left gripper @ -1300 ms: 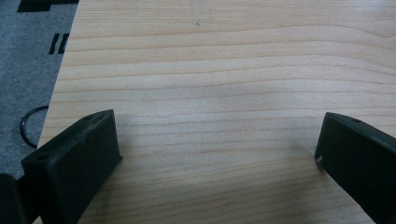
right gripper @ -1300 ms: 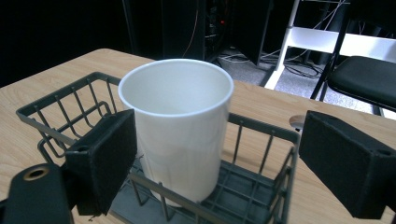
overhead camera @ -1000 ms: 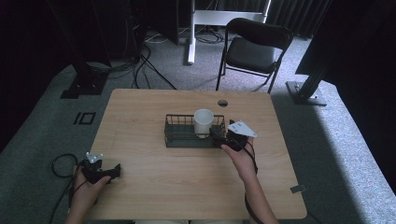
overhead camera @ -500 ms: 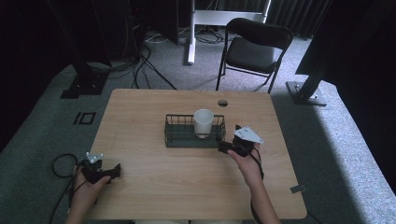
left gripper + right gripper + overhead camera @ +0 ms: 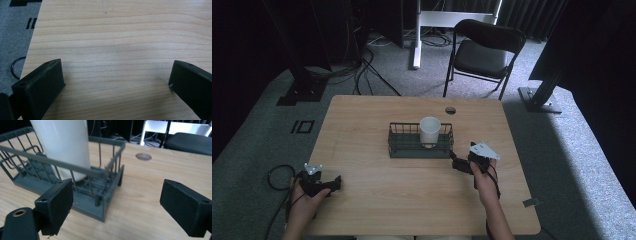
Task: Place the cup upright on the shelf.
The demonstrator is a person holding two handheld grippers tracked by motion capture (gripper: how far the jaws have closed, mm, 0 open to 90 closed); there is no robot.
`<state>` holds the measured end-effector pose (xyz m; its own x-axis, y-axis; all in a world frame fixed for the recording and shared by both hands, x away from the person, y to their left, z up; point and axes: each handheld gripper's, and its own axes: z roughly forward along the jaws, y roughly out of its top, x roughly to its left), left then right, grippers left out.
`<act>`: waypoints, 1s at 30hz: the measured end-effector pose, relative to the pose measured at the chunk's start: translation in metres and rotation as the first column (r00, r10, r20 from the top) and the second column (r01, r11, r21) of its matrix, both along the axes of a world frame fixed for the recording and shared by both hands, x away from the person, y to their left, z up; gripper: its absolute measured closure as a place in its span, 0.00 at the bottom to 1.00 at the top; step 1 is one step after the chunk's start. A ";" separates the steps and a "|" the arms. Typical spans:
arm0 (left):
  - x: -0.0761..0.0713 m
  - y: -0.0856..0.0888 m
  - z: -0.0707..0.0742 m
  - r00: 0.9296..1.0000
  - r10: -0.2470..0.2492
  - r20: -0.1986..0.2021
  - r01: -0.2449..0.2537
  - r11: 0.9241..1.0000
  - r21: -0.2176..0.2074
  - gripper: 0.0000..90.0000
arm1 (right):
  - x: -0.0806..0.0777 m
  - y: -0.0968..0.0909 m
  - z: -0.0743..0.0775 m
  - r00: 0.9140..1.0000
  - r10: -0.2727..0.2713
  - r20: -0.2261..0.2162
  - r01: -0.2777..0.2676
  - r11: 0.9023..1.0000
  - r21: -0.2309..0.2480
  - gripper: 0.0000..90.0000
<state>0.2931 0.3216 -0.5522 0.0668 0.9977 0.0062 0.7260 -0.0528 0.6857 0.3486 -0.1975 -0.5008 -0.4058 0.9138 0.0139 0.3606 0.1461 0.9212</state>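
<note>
A white cup (image 5: 430, 130) stands upright in the wire basket (image 5: 412, 148) at the tabletop's (image 5: 377, 200) centre; the right hand-held gripper (image 5: 458, 163) sits beside it, jaws spread and empty, while the left hand-held gripper (image 5: 333, 183) rests agape near the left edge.

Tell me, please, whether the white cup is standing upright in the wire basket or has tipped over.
Upright: the white cup stands in the wire basket with its round mouth facing up in the high view, and its straight wall rises above the rim.

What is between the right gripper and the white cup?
The wire wall of the dark basket: the white cup stands inside it, the right gripper outside, as the right gripper view shows.
</note>
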 end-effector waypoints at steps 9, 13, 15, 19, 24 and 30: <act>0.000 0.000 0.000 1.000 0.000 0.000 0.000 1.000 0.000 0.00 | -0.005 -0.018 -0.013 0.998 -0.039 -0.058 0.040 0.999 0.005 0.13; 0.000 0.000 0.000 1.000 0.000 0.000 0.000 1.000 0.000 0.00 | -0.007 -0.026 -0.018 0.995 -0.052 -0.090 0.053 0.999 0.005 0.13; 0.000 0.000 0.000 1.000 0.000 0.000 0.000 1.000 0.000 0.00 | -0.009 -0.029 -0.021 0.992 -0.064 -0.111 0.065 0.998 0.007 0.13; 0.000 0.000 0.000 1.000 0.000 0.000 0.000 1.000 0.000 0.00 | -0.012 -0.038 -0.025 0.988 -0.080 -0.133 0.080 0.997 -0.005 0.13; 0.000 0.000 0.000 1.000 0.000 0.000 0.000 1.000 0.000 0.00 | -0.017 -0.050 -0.030 0.984 -0.109 -0.143 0.108 0.994 -0.018 0.13; 0.000 0.000 0.000 1.000 0.000 0.000 0.000 1.000 0.000 0.00 | -0.024 -0.063 -0.037 0.974 -0.142 -0.174 0.142 0.990 -0.014 0.13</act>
<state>0.2931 0.3216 -0.5522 0.0665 0.9978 0.0060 0.7257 -0.0525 0.6860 0.3245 -0.2606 -0.5378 -0.2631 0.9621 0.0713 0.5328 0.0832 0.8421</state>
